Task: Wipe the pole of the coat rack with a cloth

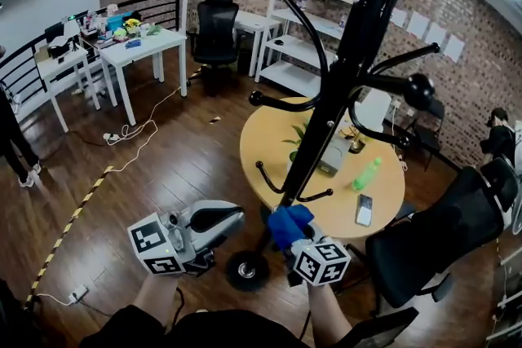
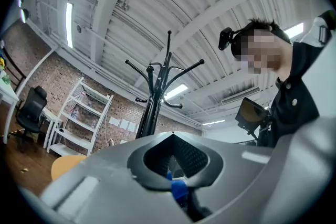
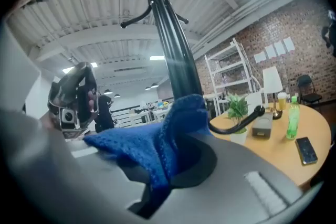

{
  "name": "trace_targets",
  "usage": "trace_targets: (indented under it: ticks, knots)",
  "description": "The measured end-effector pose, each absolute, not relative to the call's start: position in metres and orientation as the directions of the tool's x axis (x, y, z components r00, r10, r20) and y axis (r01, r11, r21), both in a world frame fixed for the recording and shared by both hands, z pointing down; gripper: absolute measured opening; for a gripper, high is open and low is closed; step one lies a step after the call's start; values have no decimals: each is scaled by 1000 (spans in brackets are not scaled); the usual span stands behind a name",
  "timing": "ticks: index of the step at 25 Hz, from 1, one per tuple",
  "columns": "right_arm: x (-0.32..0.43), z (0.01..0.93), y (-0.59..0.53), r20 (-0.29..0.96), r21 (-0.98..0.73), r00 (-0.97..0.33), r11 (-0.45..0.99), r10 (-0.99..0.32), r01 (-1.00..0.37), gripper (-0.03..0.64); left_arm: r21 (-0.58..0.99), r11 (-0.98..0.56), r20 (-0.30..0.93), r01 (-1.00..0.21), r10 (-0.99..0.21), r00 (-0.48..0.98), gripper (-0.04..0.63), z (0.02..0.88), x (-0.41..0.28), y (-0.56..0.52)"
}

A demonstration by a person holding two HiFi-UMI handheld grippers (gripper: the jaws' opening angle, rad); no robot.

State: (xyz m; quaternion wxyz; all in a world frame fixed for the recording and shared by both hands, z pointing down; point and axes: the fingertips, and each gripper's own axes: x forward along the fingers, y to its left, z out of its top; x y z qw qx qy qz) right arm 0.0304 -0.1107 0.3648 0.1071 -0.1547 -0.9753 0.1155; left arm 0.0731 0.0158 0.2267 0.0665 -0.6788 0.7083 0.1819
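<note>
Right gripper clenched on the blue cloth, which is held against the low part of the black coat rack pole, just above the round base. Left gripper, jaws closed on nothing, lies just left of the pole. Round wooden table stands beyond, at right

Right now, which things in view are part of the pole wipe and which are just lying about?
Job: coat rack pole; blue cloth, clamped in the right claw, down by the pole's lower part.

Lying about: green bottle, phone and potted plant on the round table; black office chair; left claw, shut, empty.
</note>
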Motion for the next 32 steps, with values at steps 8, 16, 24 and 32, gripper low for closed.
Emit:
trace_targets:
  ticks: [8, 16, 24, 32]
  knots:
    - [18, 235, -131, -134, -178, -966, 954, 221, 243, 25, 147, 55, -356, -988, -929, -105, 3, 222, 75, 42]
    - [26, 75, -121, -407, 31, -895, 982, 185, 189, 25, 142, 39, -385, -989, -918, -92, 3, 214, 74, 56]
    - [74, -8, -84, -581, 123, -781, 973, 228, 193, 25, 132, 24, -393, -991, -916, -75, 3, 210, 72, 60]
    - [111, 9, -127, -720, -322, -694, 882, 8, 344, 25, 120, 1, -394, -993, -918, -49, 3, 205, 71, 56]
